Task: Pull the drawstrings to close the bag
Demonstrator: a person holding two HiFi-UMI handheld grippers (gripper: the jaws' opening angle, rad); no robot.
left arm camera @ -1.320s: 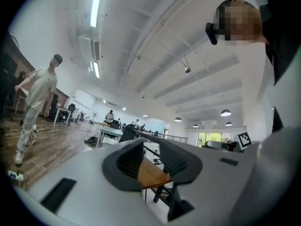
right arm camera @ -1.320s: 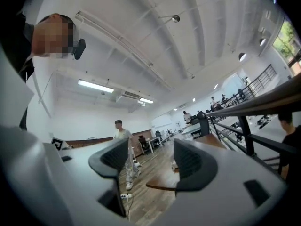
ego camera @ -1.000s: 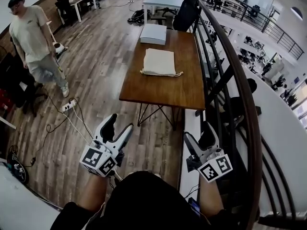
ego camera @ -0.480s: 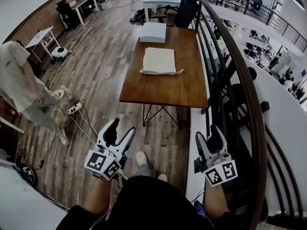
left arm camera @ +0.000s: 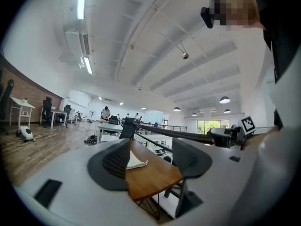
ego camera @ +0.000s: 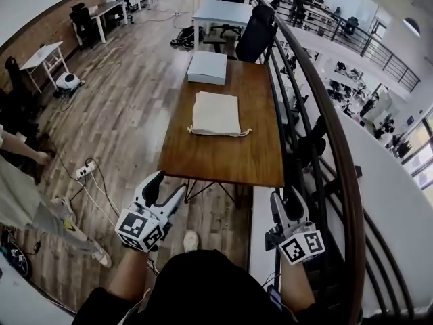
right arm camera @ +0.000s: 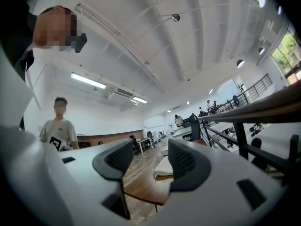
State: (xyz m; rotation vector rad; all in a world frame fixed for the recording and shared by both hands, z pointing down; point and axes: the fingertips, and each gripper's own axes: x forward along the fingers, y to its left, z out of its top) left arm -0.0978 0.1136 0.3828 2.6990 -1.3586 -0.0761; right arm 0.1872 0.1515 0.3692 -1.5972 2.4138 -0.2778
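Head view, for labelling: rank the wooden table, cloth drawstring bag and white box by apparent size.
wooden table
cloth drawstring bag
white box
The box sits farther away, so bag versus box is unsure.

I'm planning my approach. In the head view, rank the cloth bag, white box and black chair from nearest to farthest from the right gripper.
From the right gripper, its jaws closing with nothing between them:
1. Cloth bag, in the middle of the wooden table.
2. White box, at the table's far end, left side.
3. Black chair, beyond the table's far right corner.
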